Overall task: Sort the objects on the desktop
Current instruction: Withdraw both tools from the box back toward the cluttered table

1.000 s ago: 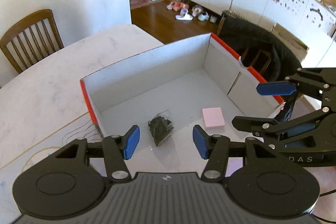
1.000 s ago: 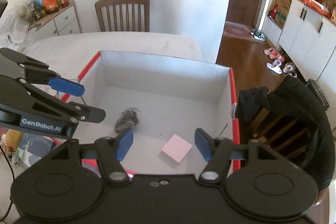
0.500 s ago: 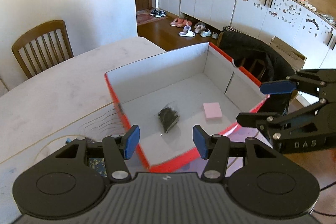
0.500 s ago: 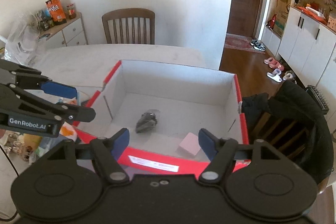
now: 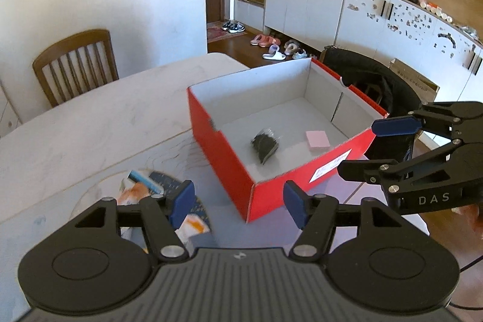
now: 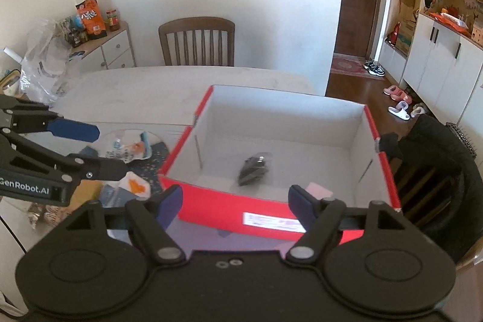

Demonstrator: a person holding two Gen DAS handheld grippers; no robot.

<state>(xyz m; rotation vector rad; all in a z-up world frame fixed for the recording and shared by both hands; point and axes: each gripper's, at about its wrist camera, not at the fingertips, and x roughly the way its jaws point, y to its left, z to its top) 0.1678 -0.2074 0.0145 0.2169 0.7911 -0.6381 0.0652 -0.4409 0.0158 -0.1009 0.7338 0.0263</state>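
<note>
**Both tools empty, between placements**

Nearest the cameras, the left tool (image 5: pixel 237 202) and the right tool (image 6: pixel 235 205) both have their jaws opening with nothing between the pads. Neither one grips anything. Just past the left tool, a small heap of unsorted packets (image 5: pixel 160 201) lies on the bench (image 5: pixel 90 125), orange-and-white wrappers over a dark patterned sachet. Beyond them stands the red box (image 6: pixel 211 207), white inside, its near wall just ahead of the right tool. On its floor rest a dark bag of leaves (image 5: pixel 265 145) and, well apart from it, a pink sticky-note pad (image 5: pixel 317 139).

Judging by this, two items are already sorted and the step in hand is the return for another. The next move calls for the left tool to drop toward the packets, single out one wrapper edge, and close without dragging its neighbours.
</note>
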